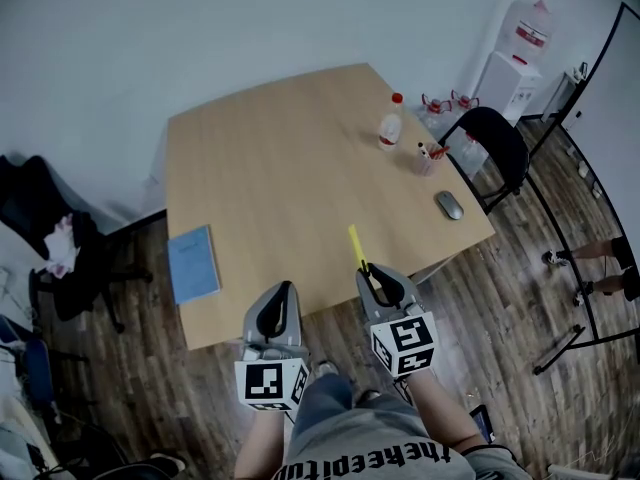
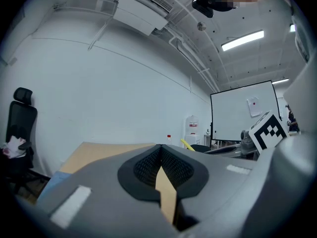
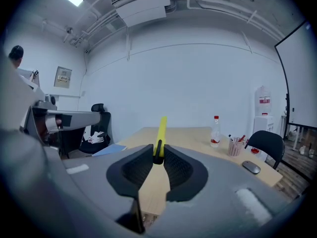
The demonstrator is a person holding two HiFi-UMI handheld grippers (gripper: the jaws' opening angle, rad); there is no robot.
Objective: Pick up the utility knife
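Note:
A yellow utility knife (image 1: 357,248) with a black end sticks out forward from my right gripper (image 1: 372,272), whose jaws are shut on its rear end; it is held above the near edge of the wooden table (image 1: 290,168). In the right gripper view the utility knife (image 3: 160,134) rises between the pads (image 3: 174,165), pointing away over the table. My left gripper (image 1: 277,305) hovers at the table's near edge, to the left of the right one, jaws shut and empty. In the left gripper view the left gripper's (image 2: 161,150) pads meet at their tips with nothing between them.
On the table lie a blue notebook (image 1: 193,263) near the left edge, a bottle with a red cap (image 1: 390,124), a pen cup (image 1: 428,157) and a grey mouse (image 1: 450,205) at the right. A black chair (image 1: 495,148) stands right of the table, another (image 1: 50,238) left.

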